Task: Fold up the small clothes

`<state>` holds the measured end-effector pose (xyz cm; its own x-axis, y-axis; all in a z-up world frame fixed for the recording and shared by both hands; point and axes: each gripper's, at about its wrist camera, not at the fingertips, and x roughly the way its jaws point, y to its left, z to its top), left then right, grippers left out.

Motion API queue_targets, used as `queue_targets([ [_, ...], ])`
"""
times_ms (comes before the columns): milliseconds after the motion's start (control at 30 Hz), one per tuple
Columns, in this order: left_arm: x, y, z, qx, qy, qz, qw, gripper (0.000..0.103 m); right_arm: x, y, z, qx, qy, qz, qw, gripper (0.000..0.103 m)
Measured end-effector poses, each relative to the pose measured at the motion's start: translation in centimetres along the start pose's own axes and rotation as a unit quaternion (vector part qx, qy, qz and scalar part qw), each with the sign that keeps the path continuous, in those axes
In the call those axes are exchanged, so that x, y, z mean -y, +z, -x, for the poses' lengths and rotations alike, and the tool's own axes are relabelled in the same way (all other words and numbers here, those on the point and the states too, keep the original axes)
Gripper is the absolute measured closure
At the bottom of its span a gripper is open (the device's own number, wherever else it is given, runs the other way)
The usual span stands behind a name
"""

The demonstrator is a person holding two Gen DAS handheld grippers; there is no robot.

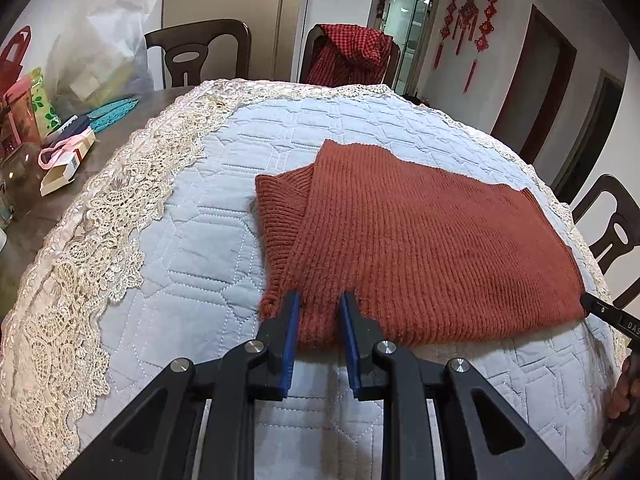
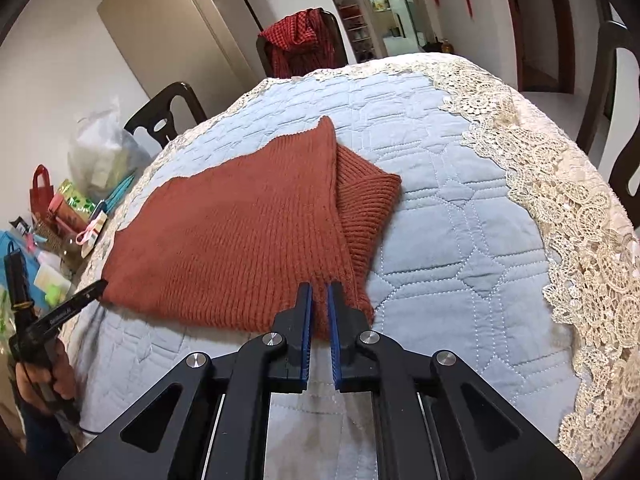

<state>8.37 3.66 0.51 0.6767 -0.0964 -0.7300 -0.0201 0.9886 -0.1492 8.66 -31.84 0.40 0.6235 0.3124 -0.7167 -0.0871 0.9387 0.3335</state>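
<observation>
A rust-red knitted garment [image 1: 420,236] lies folded flat on the blue quilted cover [image 1: 192,248], with a ribbed part [image 1: 280,208] sticking out from under its left side. My left gripper [image 1: 320,298] is shut on the near hem by that ribbed corner, with knit bunched between the blue pads. The right gripper [image 1: 596,306] touches the hem's far right corner. In the right wrist view the garment [image 2: 240,232] has its ribbed part [image 2: 364,208] on the right. My right gripper [image 2: 319,286] is shut on the near hem there. The left gripper [image 2: 94,290] meets the opposite corner.
Cream lace [image 1: 100,220] borders the cover. Boxes, a jar and bags [image 1: 60,148] crowd the table's left end. Dark chairs stand around, one draped with a red checked cloth [image 1: 352,52], another close at the right [image 1: 612,232]. A person's hand [image 2: 60,376] holds the left gripper's handle.
</observation>
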Motion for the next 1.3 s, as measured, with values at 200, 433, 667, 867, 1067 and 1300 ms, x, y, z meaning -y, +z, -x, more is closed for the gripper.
queue_targets([
  [200,-0.2,0.0,0.0,-0.001,-0.006,0.005,1.0,0.079,0.0,-0.1,0.0,0.0,0.0,-0.001,1.0,0.096],
  [433,-2.4,0.0,1.3,0.001,-0.035,0.047,0.9983,0.079,0.4,0.0,1.2,-0.003,0.007,-0.017,1.0,0.095],
  [667,-5.3,-2.6,2.3,-0.025,-0.06,0.107,0.9921,0.078,1.6,-2.1,3.0,-0.009,0.009,-0.044,0.999,0.088],
  [867,-4.4,-2.7,2.0,-0.025,-0.099,0.122,0.9873,0.065,1.7,-3.6,2.9,-0.022,0.056,-0.073,0.995,0.064],
  [1067,-3.6,-1.4,0.4,-0.024,-0.115,0.139,0.9832,0.064,1.6,-2.6,2.1,-0.022,0.09,-0.107,0.99,0.059],
  [1300,-3.9,-0.9,-0.8,-0.015,-0.134,0.181,0.9741,0.059,2.6,-1.2,0.3,-0.012,0.118,-0.167,0.979,0.059],
])
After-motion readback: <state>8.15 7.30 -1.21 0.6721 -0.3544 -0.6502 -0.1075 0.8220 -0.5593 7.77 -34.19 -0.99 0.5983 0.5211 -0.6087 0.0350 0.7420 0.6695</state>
